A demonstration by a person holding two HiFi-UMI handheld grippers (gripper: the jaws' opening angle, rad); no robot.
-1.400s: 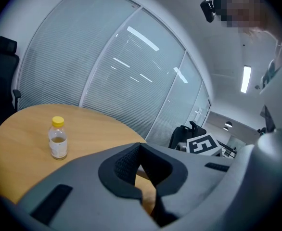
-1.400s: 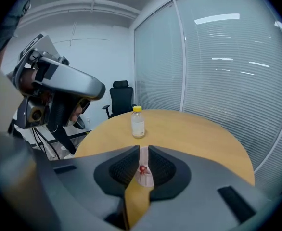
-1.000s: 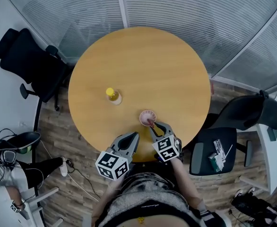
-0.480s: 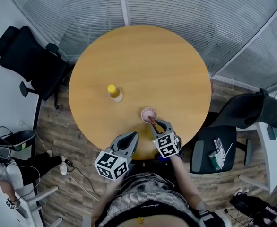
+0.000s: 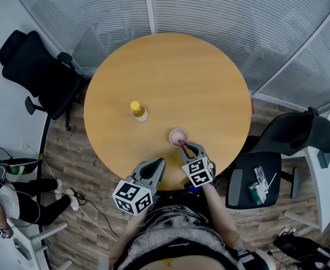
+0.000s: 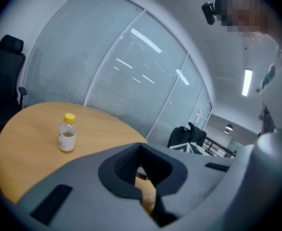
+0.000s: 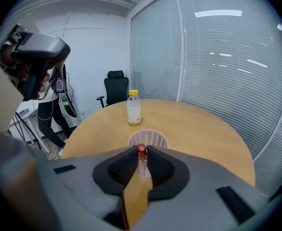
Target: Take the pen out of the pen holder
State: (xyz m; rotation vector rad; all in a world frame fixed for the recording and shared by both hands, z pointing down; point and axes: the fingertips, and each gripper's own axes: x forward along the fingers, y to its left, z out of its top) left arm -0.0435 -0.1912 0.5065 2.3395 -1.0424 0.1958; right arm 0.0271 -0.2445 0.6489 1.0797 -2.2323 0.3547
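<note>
Head view: on the round wooden table (image 5: 170,72) the pen holder (image 5: 177,135) stands near the edge at about 5 o'clock. The pen (image 5: 181,144) leans out of it toward the person. The right gripper (image 5: 186,147) reaches in from 5 o'clock of the holder and meets the pen's top. The left gripper (image 5: 158,163) hangs at the table edge, at about 7 o'clock of the holder and apart from it. A bottle (image 5: 138,111) stands at 10 o'clock of the holder. Nothing braces the holder, so it could rise or tip with the pen if the pen drags on its wall.

Left gripper view: the left gripper (image 6: 139,150) has its jaws pressed together with nothing between them. The bottle (image 6: 67,134) shows at 10 o'clock, well apart. This gripper looks too far off to catch a toppling holder.

Right gripper view: the right gripper (image 7: 141,154) pinches the pen (image 7: 141,149) at its rounded red end, and the shaft runs down into the white mesh pen holder (image 7: 156,138). The hold is shallow and sits on a curved tip, so the pen may slip free or swivel during the lift. A slanted pull would likely lever the light holder over, perhaps toward the bottle (image 7: 133,108) at 12 o'clock. A lift along the pen's own lean seems safest.
</note>
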